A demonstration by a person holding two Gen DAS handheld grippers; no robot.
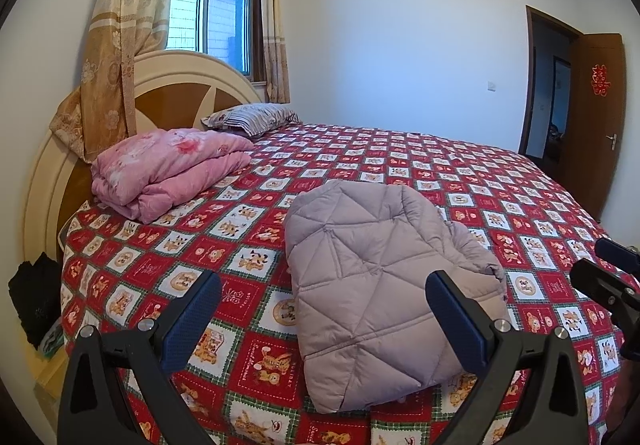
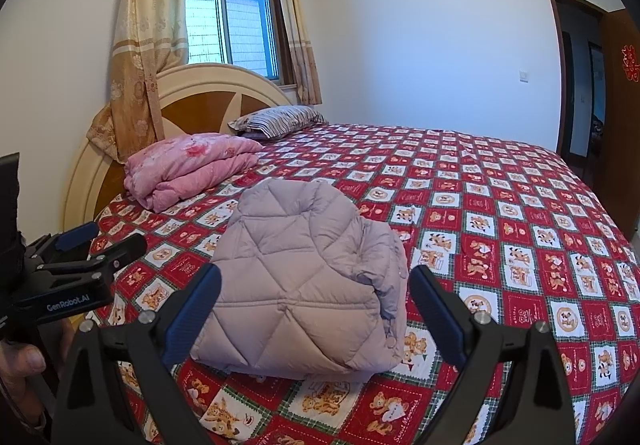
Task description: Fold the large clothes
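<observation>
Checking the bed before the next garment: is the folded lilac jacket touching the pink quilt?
Apart. In the left wrist view, a stretch of red patterned bedspread lies plainly between the jacket and the pink quilt.

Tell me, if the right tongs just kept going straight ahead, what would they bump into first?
Most likely the folded puffy jacket on the bed. The right tongs stand open and empty with it dead ahead, though how far off is unclear.

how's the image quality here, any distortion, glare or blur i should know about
Left wrist view: strong fisheye bending, the bed edge curves and the corners are black; the window is bright but not blown out; the folded jacket is sharp. Right wrist view: same barrel distortion and dark corners; the jacket is crisp with soft, even light and no hard shadows.
</observation>
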